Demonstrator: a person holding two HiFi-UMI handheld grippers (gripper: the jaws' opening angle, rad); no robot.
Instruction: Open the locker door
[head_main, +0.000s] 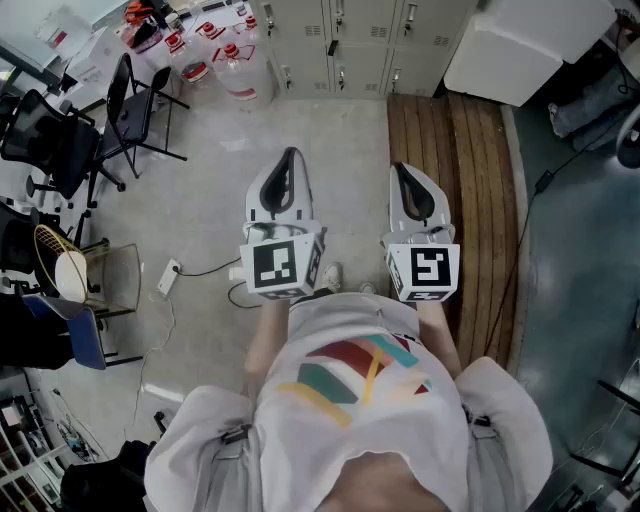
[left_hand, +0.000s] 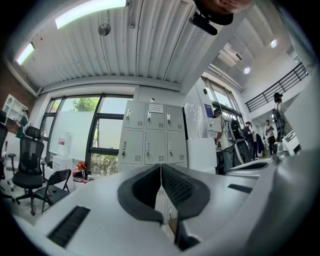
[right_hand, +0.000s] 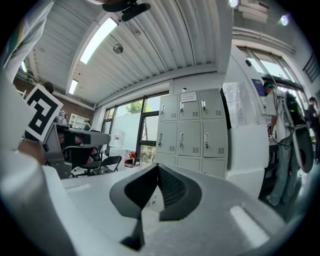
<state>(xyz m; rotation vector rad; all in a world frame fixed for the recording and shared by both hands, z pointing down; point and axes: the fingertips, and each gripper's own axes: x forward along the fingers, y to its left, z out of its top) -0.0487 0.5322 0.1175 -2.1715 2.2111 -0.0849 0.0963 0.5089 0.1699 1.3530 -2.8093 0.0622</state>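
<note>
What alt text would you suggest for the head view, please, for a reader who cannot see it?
Seen from above, a person holds the left tongs and right tongs, both shut and empty, out toward lockers across a bare floor.

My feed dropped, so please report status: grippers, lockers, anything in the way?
Left gripper and right gripper shut, empty. Lockers ahead, doors all closed, not reached. Floor between is bare; chair off to the left.

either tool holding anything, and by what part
Nothing is held: left tool and right tool are both shut and empty, short of the lockers.
</note>
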